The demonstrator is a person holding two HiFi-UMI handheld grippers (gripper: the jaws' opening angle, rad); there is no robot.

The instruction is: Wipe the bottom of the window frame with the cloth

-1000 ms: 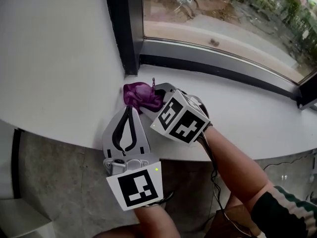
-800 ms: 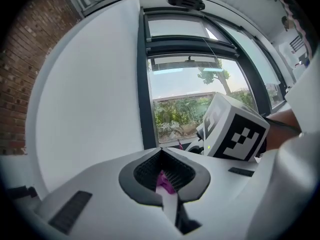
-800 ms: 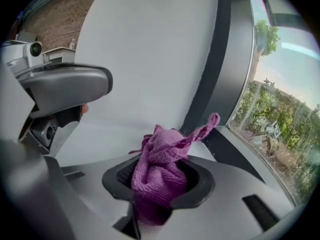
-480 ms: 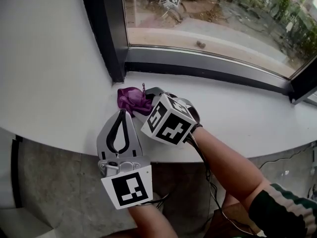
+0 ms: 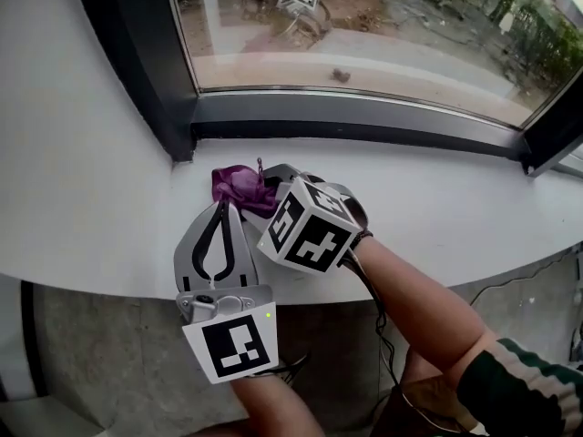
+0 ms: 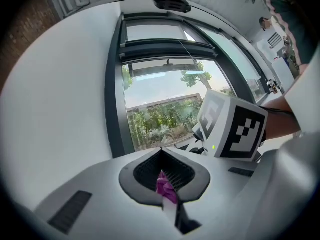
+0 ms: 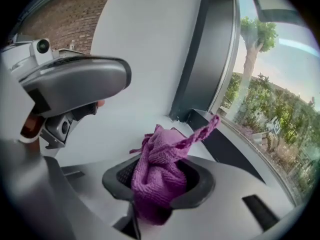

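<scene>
A crumpled purple cloth (image 5: 239, 188) lies on the white sill (image 5: 455, 198), just in front of the dark bottom rail of the window frame (image 5: 364, 121). My right gripper (image 5: 266, 189) is shut on it; in the right gripper view the cloth (image 7: 160, 179) bulges out between the jaws, with one strand sticking up. My left gripper (image 5: 223, 205) points at the cloth from the near side, jaws together. In the left gripper view a small fold of the cloth (image 6: 167, 190) shows pinched inside the left gripper (image 6: 161, 151). The right gripper's marker cube (image 6: 232, 126) sits close on the right.
A dark upright post (image 5: 137, 62) meets the rail at the left corner, beside a white wall (image 5: 73, 153). Another dark post (image 5: 556, 126) stands at the right end. The sill's rounded front edge (image 5: 109, 276) drops to a grey floor, with cables (image 5: 510, 280) at the right.
The head camera has swung, so the window corner sits further left in view. Both grippers stay together at the cloth, which now lies a little further right of the corner post.
</scene>
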